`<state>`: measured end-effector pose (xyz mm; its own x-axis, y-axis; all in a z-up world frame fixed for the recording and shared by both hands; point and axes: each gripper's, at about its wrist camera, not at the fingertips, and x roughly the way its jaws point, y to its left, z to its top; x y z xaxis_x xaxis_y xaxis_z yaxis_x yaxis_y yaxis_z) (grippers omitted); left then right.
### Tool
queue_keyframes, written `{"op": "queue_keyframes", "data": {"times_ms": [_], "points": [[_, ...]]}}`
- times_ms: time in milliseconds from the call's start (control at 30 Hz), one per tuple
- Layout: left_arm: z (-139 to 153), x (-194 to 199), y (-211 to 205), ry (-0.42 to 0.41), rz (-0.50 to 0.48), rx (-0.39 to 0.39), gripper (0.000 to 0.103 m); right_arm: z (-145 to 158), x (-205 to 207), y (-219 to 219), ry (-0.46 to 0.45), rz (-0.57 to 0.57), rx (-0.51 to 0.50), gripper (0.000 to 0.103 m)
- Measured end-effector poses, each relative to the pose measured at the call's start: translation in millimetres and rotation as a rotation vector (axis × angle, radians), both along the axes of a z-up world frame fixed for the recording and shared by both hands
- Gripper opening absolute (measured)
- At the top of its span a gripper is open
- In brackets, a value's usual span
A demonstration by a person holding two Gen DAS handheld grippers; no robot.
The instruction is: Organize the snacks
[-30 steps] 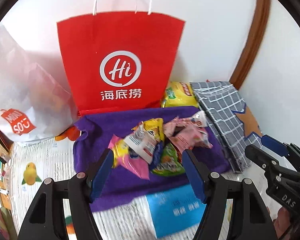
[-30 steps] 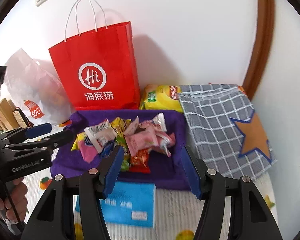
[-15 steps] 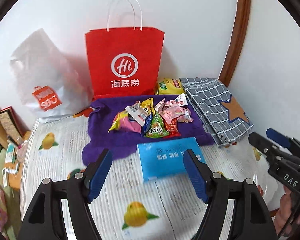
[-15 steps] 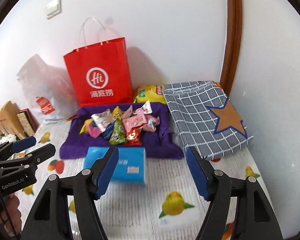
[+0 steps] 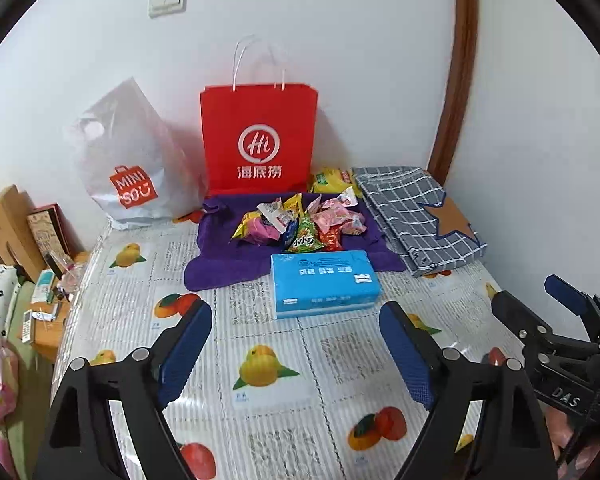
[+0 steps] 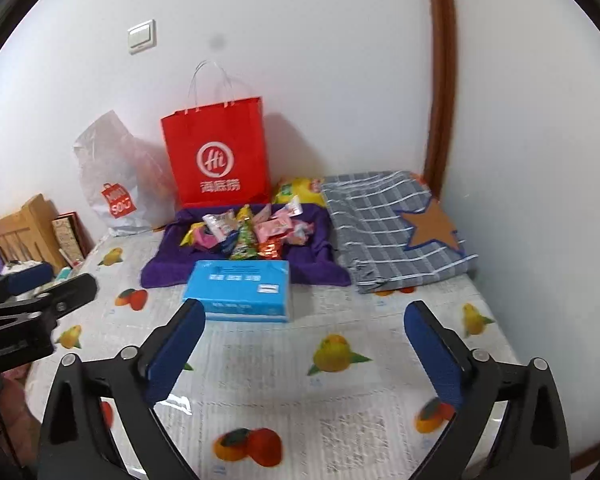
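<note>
A pile of small snack packets [image 5: 300,222] [image 6: 246,232] lies on a purple cloth [image 5: 220,260] [image 6: 164,264] at the back of the table. A yellow chip bag [image 5: 332,178] [image 6: 296,190] lies behind it. My left gripper [image 5: 296,320] is open and empty, held well in front of the pile. My right gripper [image 6: 304,320] is open and empty too, also short of the pile. Each gripper shows at the edge of the other's view: the right gripper [image 5: 552,300], the left gripper [image 6: 48,284].
A blue tissue pack [image 5: 324,282] [image 6: 240,290] lies in front of the cloth. A red paper bag [image 5: 258,140] [image 6: 216,156] and a white plastic bag [image 5: 128,160] stand against the wall. A grey checked fabric bag [image 5: 416,216] [image 6: 392,228] lies at right. The table [image 5: 260,400] has a fruit-print cover.
Both grippers have pulled back and away from the snack pile, so the whole table now shows. Both stay open and empty.
</note>
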<state>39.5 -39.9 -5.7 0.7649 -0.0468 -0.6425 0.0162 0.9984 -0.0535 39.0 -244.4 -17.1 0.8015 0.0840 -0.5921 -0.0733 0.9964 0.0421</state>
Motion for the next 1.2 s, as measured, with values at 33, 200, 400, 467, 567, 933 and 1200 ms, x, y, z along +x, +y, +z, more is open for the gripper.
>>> {"op": "queue_keyframes", "data": {"times_ms": [33,200,400,467,567,933,1200], "points": [[3,-8,-3,-0.011,0.005,0.012,0.088,0,-3,-2,0.007,0.003,0.007,0.102],[13,-28,-8,-0.036,0.015,0.008,0.088,2,-21,-10,0.034,0.004,0.018,0.103],[17,-35,-9,-0.044,0.027,0.009,0.088,7,-35,-10,0.014,0.015,-0.008,0.103],[18,-36,-9,-0.045,0.031,0.009,0.088,8,-38,-10,0.006,0.015,-0.006,0.103],[18,-37,-9,-0.046,0.029,0.010,0.088,10,-40,-11,0.002,0.011,-0.003,0.103],[18,-39,-10,-0.048,0.033,0.013,0.088,13,-43,-10,-0.011,0.010,-0.006,0.103],[18,-40,-11,-0.048,0.033,0.014,0.088,13,-44,-14,-0.008,-0.003,0.004,0.103]]}}
